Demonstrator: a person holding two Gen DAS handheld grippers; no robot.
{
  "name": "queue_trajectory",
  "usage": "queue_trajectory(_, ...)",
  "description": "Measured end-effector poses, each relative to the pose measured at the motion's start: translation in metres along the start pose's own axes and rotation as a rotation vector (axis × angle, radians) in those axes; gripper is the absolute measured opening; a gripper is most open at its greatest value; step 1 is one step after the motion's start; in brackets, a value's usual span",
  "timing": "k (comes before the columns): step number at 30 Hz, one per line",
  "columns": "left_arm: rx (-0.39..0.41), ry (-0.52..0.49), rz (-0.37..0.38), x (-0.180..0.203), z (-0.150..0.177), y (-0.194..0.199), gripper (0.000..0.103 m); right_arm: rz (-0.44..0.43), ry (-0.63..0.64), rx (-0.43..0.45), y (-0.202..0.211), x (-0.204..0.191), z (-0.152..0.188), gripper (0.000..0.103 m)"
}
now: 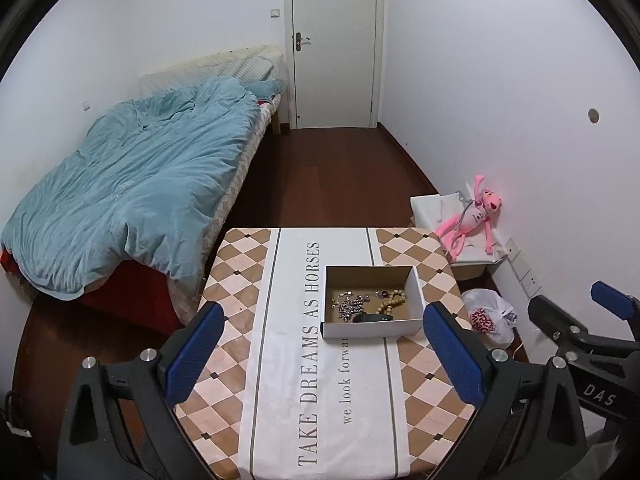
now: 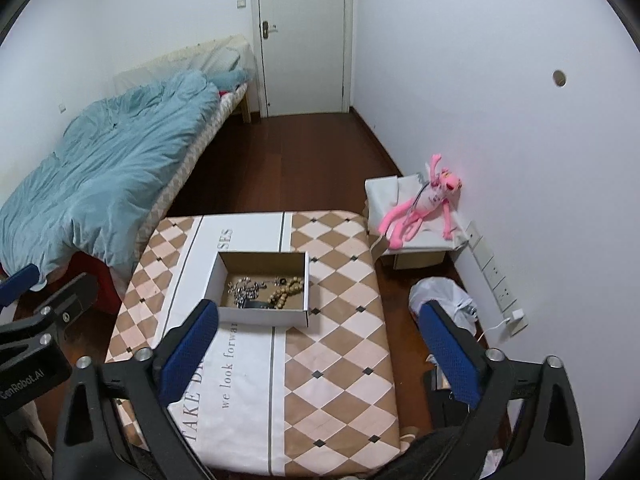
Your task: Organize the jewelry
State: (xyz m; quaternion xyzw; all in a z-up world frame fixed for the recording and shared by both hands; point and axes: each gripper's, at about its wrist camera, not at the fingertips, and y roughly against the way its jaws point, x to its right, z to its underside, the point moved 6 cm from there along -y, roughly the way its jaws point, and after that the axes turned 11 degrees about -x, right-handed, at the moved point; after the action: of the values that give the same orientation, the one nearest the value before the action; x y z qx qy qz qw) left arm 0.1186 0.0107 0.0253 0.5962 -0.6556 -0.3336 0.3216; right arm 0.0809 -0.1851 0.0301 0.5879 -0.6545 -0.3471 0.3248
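An open white cardboard box (image 1: 416, 284) stands on the table with the checked cloth (image 1: 240, 280). In it lie a silver chain (image 1: 350, 304), a string of wooden beads (image 1: 394, 300) and a dark item (image 1: 374, 317). The box also shows in the right wrist view (image 2: 212, 276), with the chain (image 2: 244, 292) and the beads (image 2: 286, 294). My left gripper (image 1: 322, 356) is open and empty, held above the table in front of the box. My right gripper (image 2: 318, 354) is open and empty, to the right of the left one, near the table's right side.
A bed with a blue duvet (image 1: 132, 184) stands left of the table. A pink plush toy (image 1: 476, 216) lies on a white box by the right wall. A white plastic bag (image 1: 490, 316) sits on the floor right of the table. A shut door (image 1: 334, 40) is far back.
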Motion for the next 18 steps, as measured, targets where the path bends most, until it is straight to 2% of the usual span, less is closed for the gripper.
queue_trajectory(8,-0.01,0.004,-0.009,-0.002,0.003,0.005,0.102,-0.002,0.007,0.01,0.013,-0.001,-0.002,0.103)
queue_trajectory(18,-0.064,0.008,-0.027,0.004,-0.014,-0.017,0.102,0.022,-0.001,-0.004,-0.007,0.001,-0.026,0.103)
